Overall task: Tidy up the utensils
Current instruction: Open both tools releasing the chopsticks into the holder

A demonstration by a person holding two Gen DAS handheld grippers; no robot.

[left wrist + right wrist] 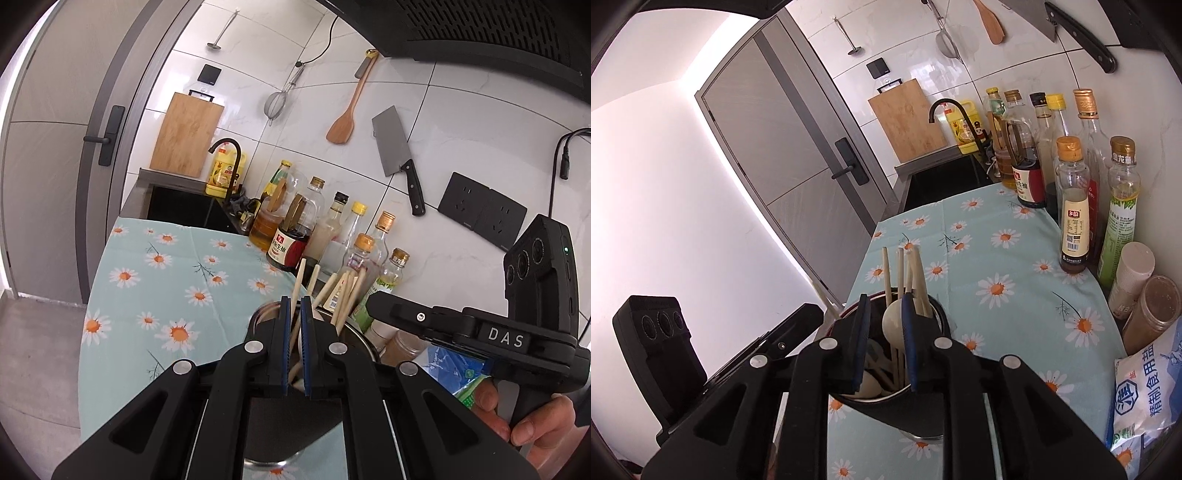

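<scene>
"DAS" lettering on right gripper (384, 301)

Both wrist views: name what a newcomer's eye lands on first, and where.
A dark utensil holder packed with pale chopsticks stands on the daisy tablecloth, right under both grippers. Sauce bottles line the tiled wall, where a cleaver and wooden spatula hang.

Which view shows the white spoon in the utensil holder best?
Right wrist view: the white spoon shows its bowl between the fingers of the right hand-held gripper, inside the utensil holder. The left wrist view hides it behind gripper fingers and chopsticks.
</scene>
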